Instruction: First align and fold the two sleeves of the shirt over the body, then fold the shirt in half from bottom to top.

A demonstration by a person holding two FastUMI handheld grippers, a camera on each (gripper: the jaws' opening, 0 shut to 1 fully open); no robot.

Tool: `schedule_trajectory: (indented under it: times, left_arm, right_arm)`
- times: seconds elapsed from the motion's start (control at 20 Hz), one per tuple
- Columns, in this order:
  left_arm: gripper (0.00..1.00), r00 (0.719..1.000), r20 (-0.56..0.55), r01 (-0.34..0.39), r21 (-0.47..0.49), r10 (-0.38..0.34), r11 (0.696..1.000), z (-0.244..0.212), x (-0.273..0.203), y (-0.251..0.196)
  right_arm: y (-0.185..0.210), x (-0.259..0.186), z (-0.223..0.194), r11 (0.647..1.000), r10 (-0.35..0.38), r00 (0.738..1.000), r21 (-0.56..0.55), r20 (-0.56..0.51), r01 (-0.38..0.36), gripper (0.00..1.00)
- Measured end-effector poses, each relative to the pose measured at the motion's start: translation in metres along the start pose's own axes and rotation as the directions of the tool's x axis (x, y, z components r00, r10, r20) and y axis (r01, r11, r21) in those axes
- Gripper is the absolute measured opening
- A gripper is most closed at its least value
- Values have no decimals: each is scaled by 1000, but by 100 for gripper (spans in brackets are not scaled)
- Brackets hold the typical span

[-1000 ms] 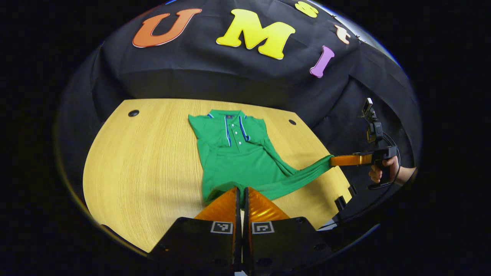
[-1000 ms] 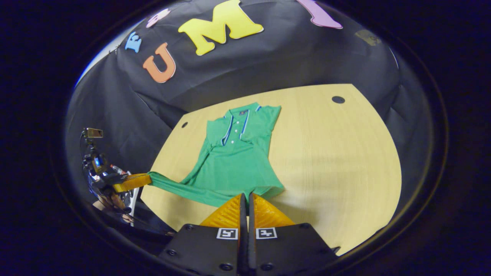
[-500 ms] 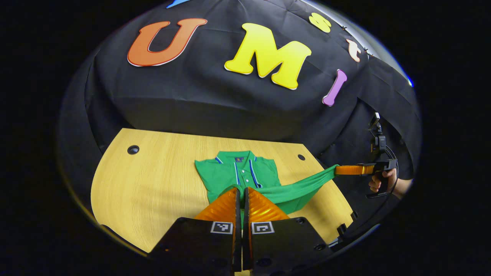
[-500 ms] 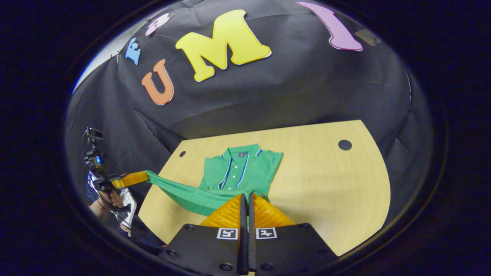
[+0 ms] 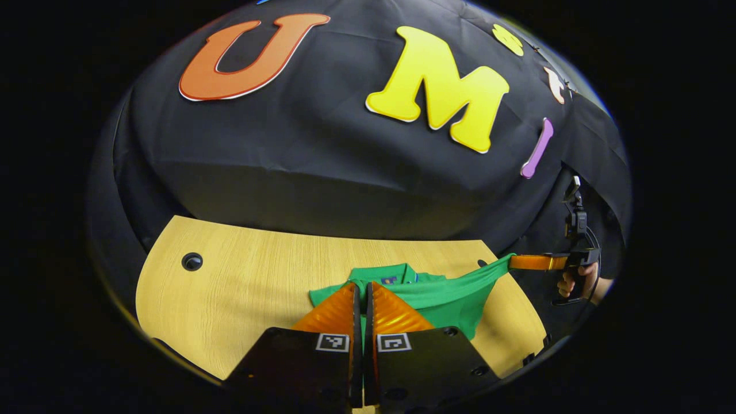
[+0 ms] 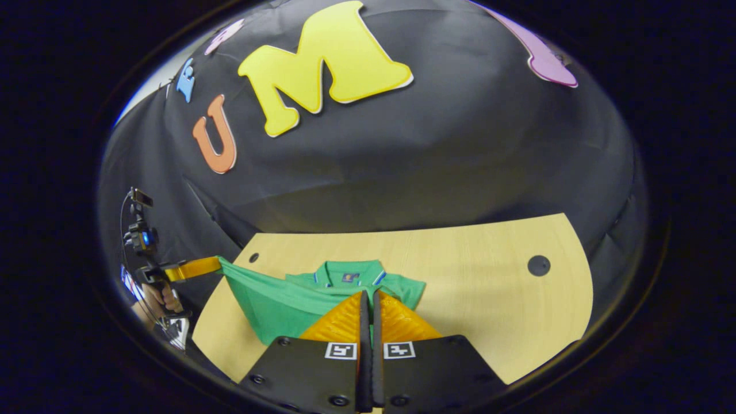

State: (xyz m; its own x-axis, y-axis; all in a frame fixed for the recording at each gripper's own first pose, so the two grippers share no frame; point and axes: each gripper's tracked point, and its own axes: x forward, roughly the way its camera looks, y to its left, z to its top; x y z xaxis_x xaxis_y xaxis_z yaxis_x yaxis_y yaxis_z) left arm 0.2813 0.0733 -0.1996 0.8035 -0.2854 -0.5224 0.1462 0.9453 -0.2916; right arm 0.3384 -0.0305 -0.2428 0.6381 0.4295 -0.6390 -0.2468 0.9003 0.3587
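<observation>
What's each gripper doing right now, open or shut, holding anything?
Left gripper: shut on the shirt hem.
Right gripper: shut on the shirt hem too, lifted over the table.

A light wooden table [image 5: 241, 293] with fine straight grain takes up the lower part of both views. Its far edge runs straight and its corners are rounded. A round dark cable hole [image 5: 191, 261] sits near one far corner in the left gripper view, and a smaller one shows near the opposite far corner. Behind the table hangs the booth's black cloth wall [image 5: 322, 144], creased and draped in folds. Even light falls on the tabletop [image 6: 489, 299], with soft shadows.
</observation>
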Motion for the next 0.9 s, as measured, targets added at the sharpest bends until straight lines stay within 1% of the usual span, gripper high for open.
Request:
schedule_trajectory:
  times: [0.05, 0.15, 0.2, 0.25, 0.35, 0.4, 0.5, 0.6, 0.65, 0.75, 0.85, 0.9]
  left_arm:
    - [4, 1000, 0, -9, 3, 9, 1000, 1, 13, 8]
    - [4, 1000, 11, -15, -2, 15, 1000, 1, 36, 21]
    - [4, 1000, 18, -23, -15, 23, 1000, -4, 53, 31]
    - [4, 999, 7, -39, -36, 39, 999, -17, 74, 41]
    - [4, 998, -23, -53, -60, 52, 997, -39, 105, 50]
    - [4, 998, -28, -66, -62, 64, 996, -46, 119, 55]
    - [4, 994, -39, -105, -36, 104, 994, -57, 142, 66]
    - [4, 989, -46, -143, -19, 142, 990, -67, 154, 73]
    - [5, 985, -57, -164, -13, 163, 986, -72, 159, 75]
    - [8, 977, -83, -196, -7, 195, 981, -81, 161, 78]
    - [14, 973, -91, -214, -14, 212, 977, -84, 159, 80]
    - [15, 972, -94, -219, -12, 217, 976, -84, 157, 81]
  right_arm:
    - [-2, 12, 1, 1000, 1, 1000, 1, -1, -1, 2]
    - [-17, 39, 2, 1000, -21, 1000, -16, -1, 21, 2]
    - [-25, 53, -2, 999, -35, 999, -26, -3, 34, 5]
    - [-38, 77, -8, 998, -53, 998, -25, -15, 52, 2]
    - [-53, 105, -22, 997, -75, 997, -16, -35, 74, 2]
    - [-60, 118, -28, 996, -87, 995, -19, -43, 86, 2]
    - [-71, 138, -37, 993, -115, 992, -33, -56, 114, 2]
    - [-78, 153, -45, 988, -145, 987, -61, -62, 142, 2]
    - [-82, 157, -46, 984, -165, 985, -74, -59, 160, 5]
    - [-85, 165, -45, 978, -196, 979, -85, -49, 192, 0]
    - [-84, 172, -50, 972, -217, 975, -101, -48, 212, 7]
    - [-84, 171, -51, 970, -225, 973, -104, -47, 219, 10]
